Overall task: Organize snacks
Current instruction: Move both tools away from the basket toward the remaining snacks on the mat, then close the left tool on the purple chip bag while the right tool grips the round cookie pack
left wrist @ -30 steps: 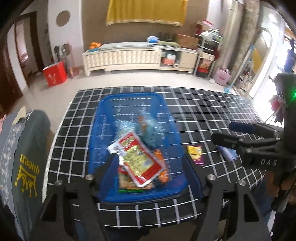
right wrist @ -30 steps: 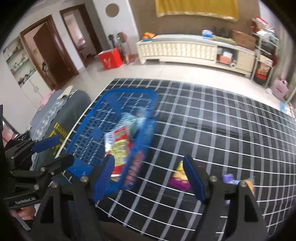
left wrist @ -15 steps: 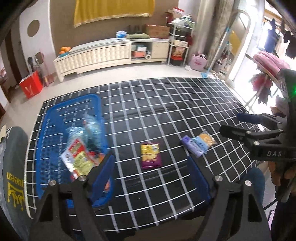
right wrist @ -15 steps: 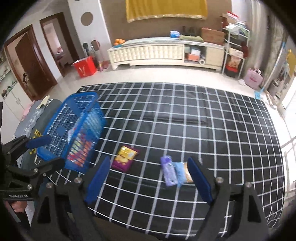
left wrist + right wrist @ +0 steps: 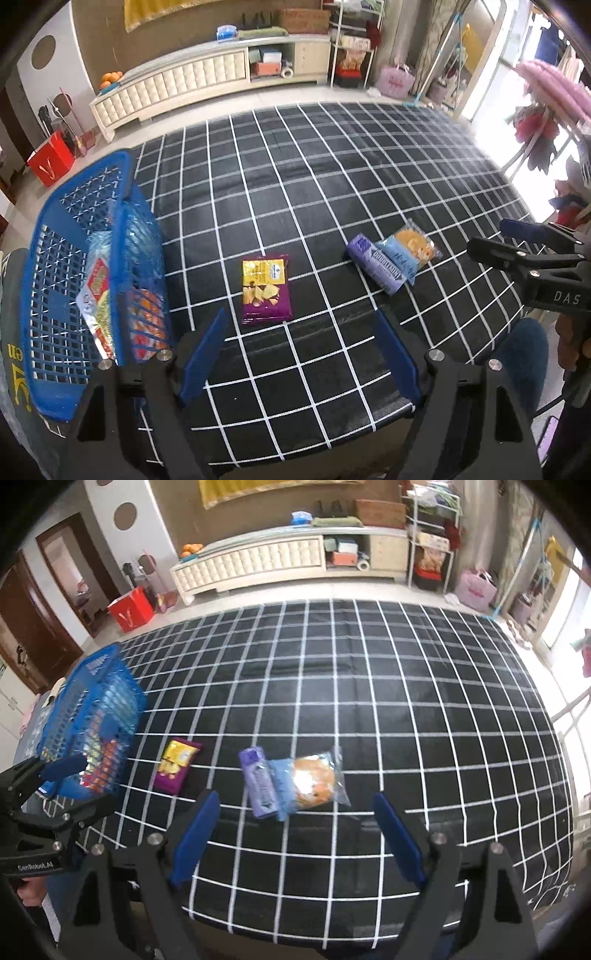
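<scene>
A blue plastic basket [image 5: 48,258] [image 5: 92,686] holding several snack packs stands at the table's left end. On the black checked tablecloth lie a yellow and purple chip bag [image 5: 265,290] [image 5: 176,770], a purple pack [image 5: 376,263] [image 5: 258,784] and a clear bag with an orange pastry [image 5: 412,247] [image 5: 314,781], the last two touching. My left gripper [image 5: 301,354] is open above the near edge, facing the chip bag. My right gripper [image 5: 295,834] is open, facing the purple pack and the pastry bag. Neither holds anything.
The table's near edge [image 5: 295,454] lies just below both grippers. A dark cushion with yellow lettering [image 5: 14,354] sits left of the basket. Beyond the table are a long cream sideboard [image 5: 207,79], a red box [image 5: 51,158] and shelves [image 5: 354,48].
Both grippers have swung right, away from the basket; the left one now faces the chip bag and the right one the two packs. Both stayed open.
</scene>
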`<control>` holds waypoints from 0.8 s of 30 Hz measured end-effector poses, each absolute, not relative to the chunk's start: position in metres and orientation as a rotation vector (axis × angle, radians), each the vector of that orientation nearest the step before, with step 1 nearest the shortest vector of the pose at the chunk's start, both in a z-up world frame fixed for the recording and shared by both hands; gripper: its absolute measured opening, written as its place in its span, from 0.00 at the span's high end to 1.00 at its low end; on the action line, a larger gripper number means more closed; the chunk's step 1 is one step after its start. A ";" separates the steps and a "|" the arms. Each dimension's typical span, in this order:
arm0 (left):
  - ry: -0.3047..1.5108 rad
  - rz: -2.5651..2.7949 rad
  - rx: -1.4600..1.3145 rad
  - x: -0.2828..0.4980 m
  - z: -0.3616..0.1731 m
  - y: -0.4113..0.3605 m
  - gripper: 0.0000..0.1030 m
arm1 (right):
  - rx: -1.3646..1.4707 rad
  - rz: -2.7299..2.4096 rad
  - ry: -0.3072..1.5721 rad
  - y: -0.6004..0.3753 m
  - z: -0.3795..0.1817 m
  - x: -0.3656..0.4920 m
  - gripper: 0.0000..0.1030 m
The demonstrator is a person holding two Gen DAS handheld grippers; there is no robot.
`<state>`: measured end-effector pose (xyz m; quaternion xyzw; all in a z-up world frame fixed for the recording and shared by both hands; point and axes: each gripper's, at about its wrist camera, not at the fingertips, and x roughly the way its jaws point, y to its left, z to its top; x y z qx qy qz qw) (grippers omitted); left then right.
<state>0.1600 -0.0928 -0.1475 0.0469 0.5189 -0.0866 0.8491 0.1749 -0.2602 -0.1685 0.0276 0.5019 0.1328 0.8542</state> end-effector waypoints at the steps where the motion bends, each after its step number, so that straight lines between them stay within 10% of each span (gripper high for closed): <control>1: 1.104 -0.179 0.105 0.163 -0.153 -0.094 0.24 | 0.064 0.276 1.062 -0.262 -0.175 0.176 0.14; 24: 1.256 -0.054 0.116 0.231 -0.247 -0.076 0.24 | 0.080 0.209 1.139 -0.276 -0.239 0.204 0.14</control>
